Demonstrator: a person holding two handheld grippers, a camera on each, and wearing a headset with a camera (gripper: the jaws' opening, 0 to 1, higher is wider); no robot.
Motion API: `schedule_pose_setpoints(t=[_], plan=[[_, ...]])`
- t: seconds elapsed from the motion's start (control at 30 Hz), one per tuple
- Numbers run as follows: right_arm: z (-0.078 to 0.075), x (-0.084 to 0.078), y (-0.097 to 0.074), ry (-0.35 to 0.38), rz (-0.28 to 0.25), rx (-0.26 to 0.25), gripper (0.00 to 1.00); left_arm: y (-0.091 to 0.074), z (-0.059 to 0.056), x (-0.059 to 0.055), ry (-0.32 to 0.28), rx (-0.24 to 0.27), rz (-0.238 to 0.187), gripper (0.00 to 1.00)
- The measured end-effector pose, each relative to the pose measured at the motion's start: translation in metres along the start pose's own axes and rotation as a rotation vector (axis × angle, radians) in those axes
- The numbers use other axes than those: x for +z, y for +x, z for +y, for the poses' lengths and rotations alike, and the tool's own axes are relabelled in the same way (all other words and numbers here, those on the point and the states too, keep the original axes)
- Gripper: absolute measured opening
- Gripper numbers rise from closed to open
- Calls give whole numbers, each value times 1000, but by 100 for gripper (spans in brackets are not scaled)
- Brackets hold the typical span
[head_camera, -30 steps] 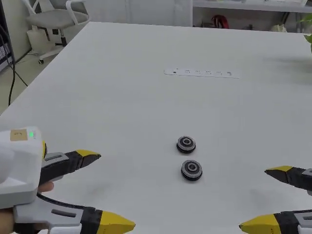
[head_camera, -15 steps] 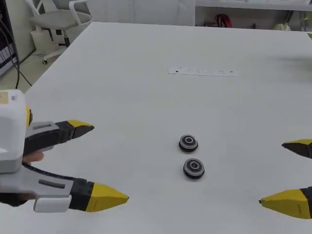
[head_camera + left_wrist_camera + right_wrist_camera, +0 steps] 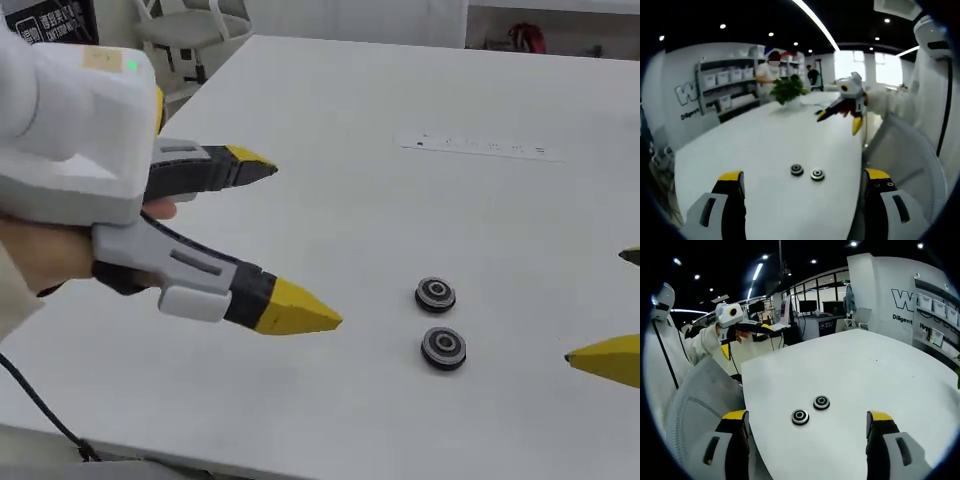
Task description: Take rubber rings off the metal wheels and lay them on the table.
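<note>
- Wheels, two of metal: far wheel (image 3: 435, 295) and near wheel (image 3: 443, 348), lying flat on the white table (image 3: 330, 120), just beside each other with a narrow gap between. Each carries its dark rubber ring (image 3: 443, 365); no ring lies loose on the table.
- Shape: round, hub axis upright, so no long axis; access is from above or from the side of the rim.
- Left gripper (image 3: 295, 245): jaws spread wide, nothing held; the wheels lie ahead of it, toward its right.
- Right gripper (image 3: 605, 305): jaws spread wide, nothing held; the wheels lie toward its left.
- Position of the wheels: between the two grippers, and centred between the jaws in each gripper view. In the head view the left gripper's lower tip looks the nearer, though its height above the table cannot be judged.
- Strip (image 3: 470, 147): set in the table beyond the wheels; its marks are too small to read.
- Wall lettering (image 3: 902, 300): a large "W", with a smaller line below beginning "Dil"; the rest is unreadable.
</note>
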State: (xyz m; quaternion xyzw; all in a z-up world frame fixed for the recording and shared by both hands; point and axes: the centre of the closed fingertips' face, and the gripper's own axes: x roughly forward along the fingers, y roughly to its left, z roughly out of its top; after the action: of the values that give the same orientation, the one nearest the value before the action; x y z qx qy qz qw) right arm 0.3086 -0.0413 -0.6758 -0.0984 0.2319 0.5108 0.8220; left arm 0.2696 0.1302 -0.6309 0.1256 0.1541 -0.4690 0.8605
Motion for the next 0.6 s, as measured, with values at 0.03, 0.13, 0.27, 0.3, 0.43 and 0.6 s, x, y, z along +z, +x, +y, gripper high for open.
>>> schedule_pose_setpoints(t=[0.03, 0.13, 0.27, 0.3, 0.43, 0.6], plan=[[0, 5, 2, -5, -4, 6, 94, 2, 0, 3, 4, -3, -2, 100], [0, 22, 10, -34, -10, 21, 93, 11, 0, 17, 29, -17, -18, 100], [-2, 35, 15, -63, -3, 34, 92, 21, 1, 31, 39, -28, -47, 100], [-3, 38, 15, -76, -4, 30, 92, 24, 8, 32, 36, -35, -57, 100], [-9, 51, 13, -80, -26, 20, 92, 26, 13, 37, 47, -50, -60, 100], [-15, 59, 15, -84, -53, -2, 90, 32, 19, 51, 52, -84, -78, 100]])
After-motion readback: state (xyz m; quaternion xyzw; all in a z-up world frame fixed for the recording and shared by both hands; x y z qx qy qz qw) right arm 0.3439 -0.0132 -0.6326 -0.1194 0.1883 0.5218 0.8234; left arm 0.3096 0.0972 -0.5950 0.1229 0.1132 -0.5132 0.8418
